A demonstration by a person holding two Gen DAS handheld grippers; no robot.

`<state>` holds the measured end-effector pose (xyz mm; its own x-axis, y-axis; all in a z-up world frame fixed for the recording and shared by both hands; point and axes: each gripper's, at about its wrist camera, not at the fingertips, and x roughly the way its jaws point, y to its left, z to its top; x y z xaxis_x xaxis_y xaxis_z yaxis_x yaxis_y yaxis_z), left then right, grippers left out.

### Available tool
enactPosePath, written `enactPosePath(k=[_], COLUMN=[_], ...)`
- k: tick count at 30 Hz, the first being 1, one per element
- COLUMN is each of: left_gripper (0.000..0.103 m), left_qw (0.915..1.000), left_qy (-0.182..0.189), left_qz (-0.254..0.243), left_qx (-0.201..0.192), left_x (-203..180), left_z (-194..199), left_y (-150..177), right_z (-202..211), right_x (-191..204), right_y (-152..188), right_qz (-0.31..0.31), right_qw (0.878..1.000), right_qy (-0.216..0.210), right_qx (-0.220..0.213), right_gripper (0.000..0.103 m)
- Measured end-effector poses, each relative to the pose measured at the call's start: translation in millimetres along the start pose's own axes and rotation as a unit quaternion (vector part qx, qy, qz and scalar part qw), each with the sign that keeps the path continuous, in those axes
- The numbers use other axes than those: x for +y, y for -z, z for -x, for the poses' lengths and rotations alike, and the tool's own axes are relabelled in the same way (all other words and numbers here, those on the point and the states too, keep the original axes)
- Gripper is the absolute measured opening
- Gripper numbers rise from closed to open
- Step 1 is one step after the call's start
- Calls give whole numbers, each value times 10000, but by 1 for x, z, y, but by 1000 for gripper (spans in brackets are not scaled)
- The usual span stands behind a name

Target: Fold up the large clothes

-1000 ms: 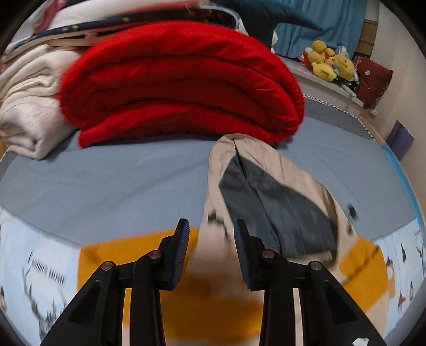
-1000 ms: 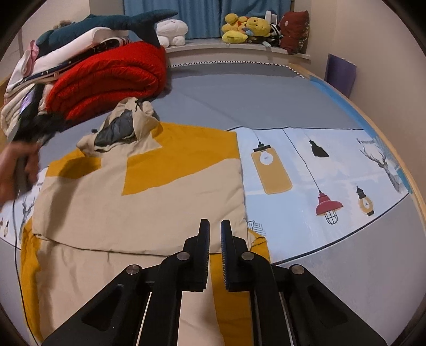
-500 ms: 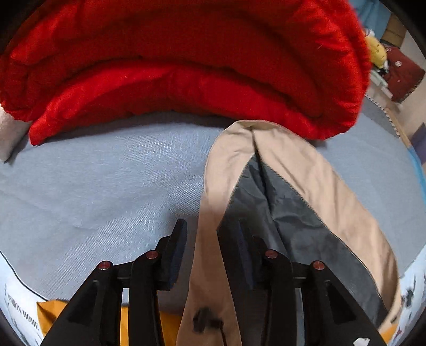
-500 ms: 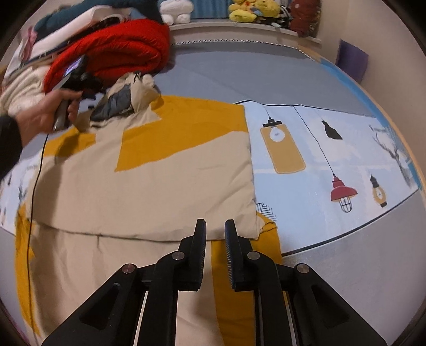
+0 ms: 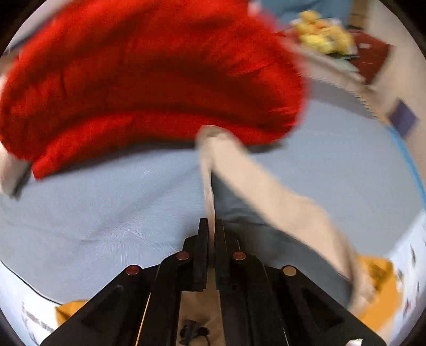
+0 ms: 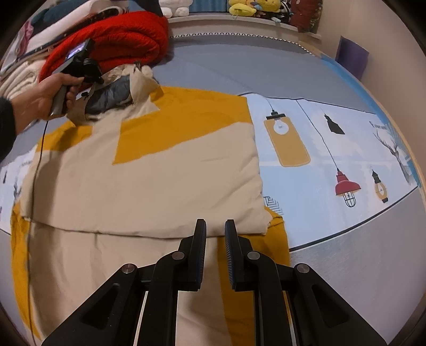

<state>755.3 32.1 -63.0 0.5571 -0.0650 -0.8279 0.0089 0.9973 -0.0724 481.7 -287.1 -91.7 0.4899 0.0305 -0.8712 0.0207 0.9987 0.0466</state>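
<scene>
A beige and mustard-yellow hooded jacket (image 6: 149,173) lies flat on the bed, its sleeves folded in. Its beige hood (image 5: 255,181) with grey lining points toward the red blanket. My left gripper (image 5: 211,226) is shut on the hood's edge and holds it lifted; in the right wrist view it shows at the hood (image 6: 87,71) in a hand. My right gripper (image 6: 215,226) hovers slightly open and empty over the jacket's lower part, near the folded sleeve's edge.
A rolled red blanket (image 5: 149,79) lies just behind the hood, also in the right wrist view (image 6: 117,40). Folded cream bedding (image 6: 18,79) lies left of it. Plush toys (image 6: 250,6) line the far shelf. The grey sheet (image 6: 239,61) and lamp-print cover (image 6: 319,149) stretch right.
My left gripper closed on the hood's edge and lifted it, standing the fabric up. My right gripper opened a little and moved forward over the jacket.
</scene>
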Motion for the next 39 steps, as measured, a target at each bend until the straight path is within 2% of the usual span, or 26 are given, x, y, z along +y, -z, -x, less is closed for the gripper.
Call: enactPosePath(k=[3,5,7,8,10,12,15,19,22,24,26,30,32,36,37,39], left_gripper=[2,2,2,2,2,2,2,12,20,23,26,30,30,35,36,36], left_qw=[9959,9892,9835,9824,9818,9884,9968,9960,9941,9924,9850,9730,9616,9334,9289,9257], left_qy=[256,422,498,528,374,277,558,679,699,712,1127,1259,1361,1805,1888,1947], left_qz=[-768,-1260,-1573,-1620,-1678,-1338,-456,467,738,998,1302,1838,2216,2903,2962,2983], left_qx=[-392,-621,-744,-762,-811,-659,-352,-343,-381,-112,59,611,875,1095,1174,1271], left_x=[-35,-59,-72,-74,-69,-59,-38,-23,-21,-19,-15,-3,4,10,8,4], left_z=[77,133,179,188,211,217,233,262,257,237,216,171,153,134,130,126], left_y=[40,83,134,149,204,245,298,338,338,325,318,326,332,341,342,345], right_z=[13,21,25,28,34,39,47,51,51,49,44,30,25,10,6,-3], right_x=[4,7,9,10,12,13,15,17,19,21,24,35,41,50,52,58], right_y=[-3,-4,-5,-5,-4,-3,0,3,2,2,3,4,3,-1,-2,-3], right_qz=[-98,-131,-195,-234,-310,-336,-419,-529,-582,-609,-662,-699,-646,-693,-705,-702], right_qw=[9997,9995,9991,9988,9980,9973,9962,9948,9938,9933,9924,9892,9884,9851,9843,9834], right_qy=[-169,-222,-304,-352,-471,-565,-673,-791,-858,-890,-973,-1280,-1372,-1573,-1617,-1670], right_qx=[-121,-202,-239,-255,-286,-317,-362,-375,-397,-414,-353,-135,-112,-11,22,76], right_gripper=[16,16,16,16,16,16,16,16,16,16,16,16,16,16,18,22])
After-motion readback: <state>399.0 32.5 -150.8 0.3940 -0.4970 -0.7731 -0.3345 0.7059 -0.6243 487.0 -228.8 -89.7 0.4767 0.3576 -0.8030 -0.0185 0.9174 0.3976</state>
